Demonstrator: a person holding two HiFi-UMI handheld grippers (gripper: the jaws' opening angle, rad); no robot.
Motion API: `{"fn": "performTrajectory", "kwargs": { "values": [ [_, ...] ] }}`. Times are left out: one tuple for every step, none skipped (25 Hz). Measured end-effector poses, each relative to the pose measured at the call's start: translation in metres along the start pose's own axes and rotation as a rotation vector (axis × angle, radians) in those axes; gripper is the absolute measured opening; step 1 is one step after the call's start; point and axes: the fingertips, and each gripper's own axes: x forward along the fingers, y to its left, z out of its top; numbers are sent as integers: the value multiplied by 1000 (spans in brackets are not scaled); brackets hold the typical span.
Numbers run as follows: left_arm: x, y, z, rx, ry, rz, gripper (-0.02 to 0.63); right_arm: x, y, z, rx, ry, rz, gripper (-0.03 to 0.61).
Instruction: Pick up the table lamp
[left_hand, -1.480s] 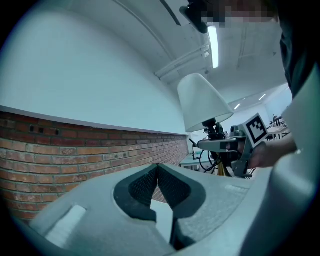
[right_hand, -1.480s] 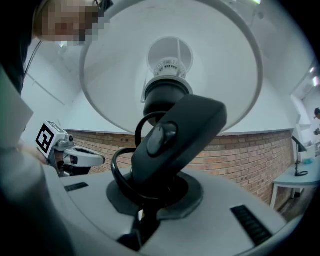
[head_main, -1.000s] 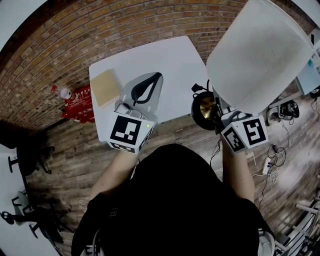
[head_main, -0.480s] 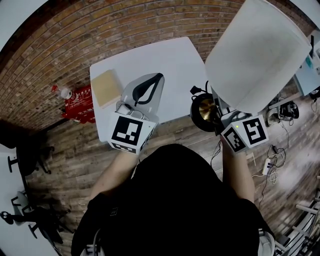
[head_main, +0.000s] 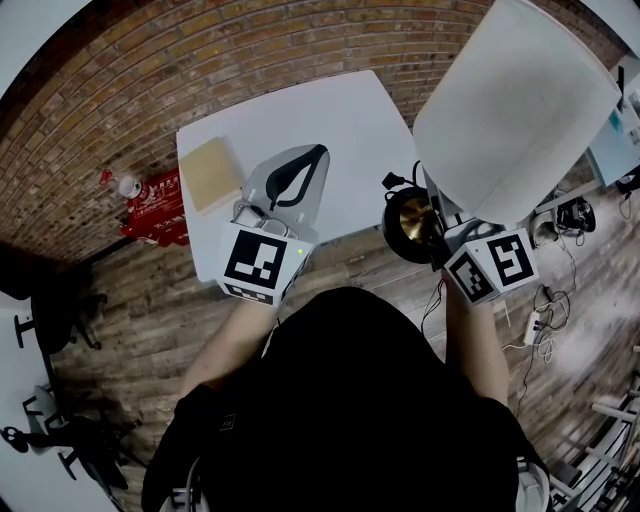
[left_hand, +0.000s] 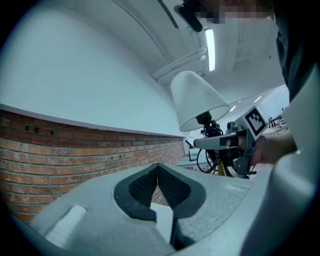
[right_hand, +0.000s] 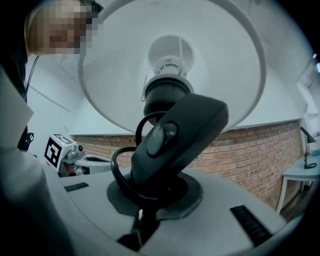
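**Table lamp held clear of the table, just beyond its right edge**
The right gripper is clamped nearly closed on the slim stem below the socket, with the cord and inline switch bunched against its jaws. The left gripper is closed and empty above the table's front edge. Likely handling: the stem is stiff and smooth, so it may slip. The wide shade is light, dents easily and makes the lamp top-heavy. Grip the stem, never the shade.

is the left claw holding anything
No, the left claw is shut, its jaws meeting at the tips with nothing between them.
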Motion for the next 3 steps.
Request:
{"fn": "performTrajectory", "kwargs": {
  "values": [
    [0,0,0,-1,1,-1,8,0,1,-1,3,3,1,35],
    [0,-1,-1,-1,1,-3,8,0,2,-2,6,4,2,35],
    [0,-1,-1,-1,1,-5,8,0,2,-2,9,6,3,35]
  ]
}}
